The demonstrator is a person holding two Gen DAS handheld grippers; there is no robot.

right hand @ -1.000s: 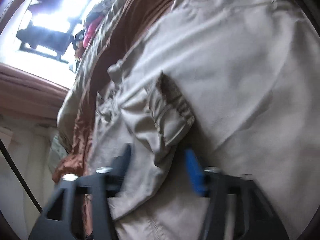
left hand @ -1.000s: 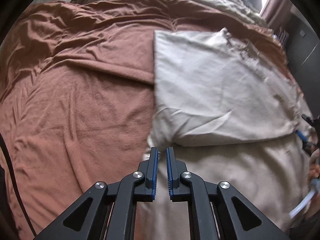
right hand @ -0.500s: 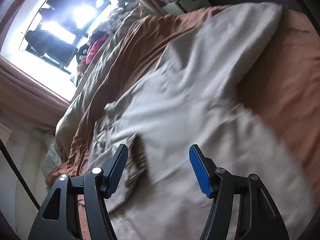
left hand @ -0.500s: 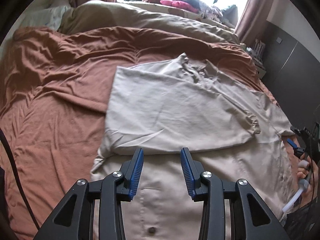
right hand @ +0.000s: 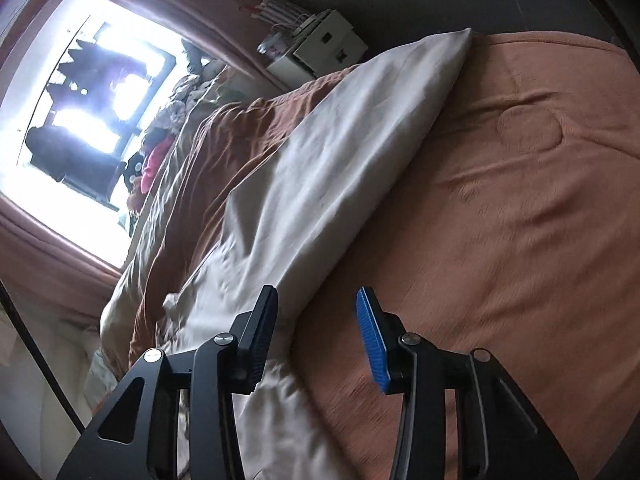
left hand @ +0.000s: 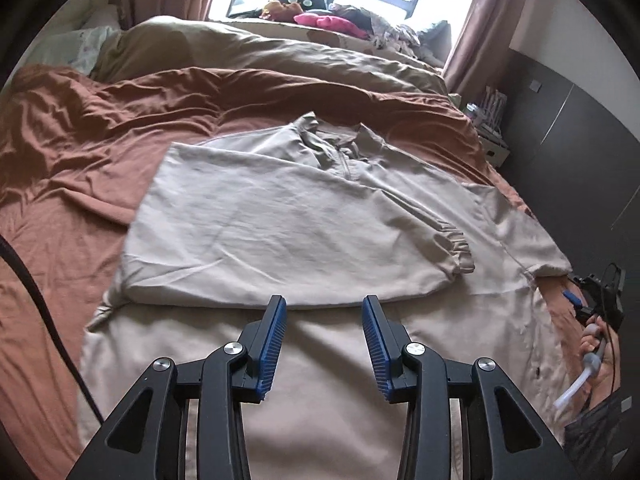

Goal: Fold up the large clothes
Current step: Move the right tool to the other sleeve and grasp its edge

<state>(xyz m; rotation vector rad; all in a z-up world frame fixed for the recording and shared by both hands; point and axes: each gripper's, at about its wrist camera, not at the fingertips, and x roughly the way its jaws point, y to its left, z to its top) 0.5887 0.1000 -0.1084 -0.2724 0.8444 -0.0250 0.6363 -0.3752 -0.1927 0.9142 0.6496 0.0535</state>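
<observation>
A large beige jacket (left hand: 288, 220) lies flat on the brown bedspread (left hand: 72, 184). Its left side and sleeve are folded across the body, with the gathered cuff (left hand: 460, 252) resting at the right. The collar and zip (left hand: 340, 148) point to the far side. My left gripper (left hand: 323, 336) is open and empty, held above the jacket's lower part. My right gripper (right hand: 317, 328) is open and empty above the jacket's right edge (right hand: 320, 184), where it meets the brown bedspread (right hand: 500, 208). It also shows at the right edge of the left wrist view (left hand: 592, 304).
A tan duvet (left hand: 280, 56) is bunched at the far side of the bed. Clothes and soft toys (left hand: 320, 16) lie by the window. A white bedside unit (right hand: 320, 44) and a dark wardrobe (left hand: 580, 128) stand at the right. A black cable (left hand: 40, 300) hangs at the left.
My left gripper opened, let go of the folded side and pulled back and up. My right gripper released the sleeve cuff and drew away to the jacket's right edge.
</observation>
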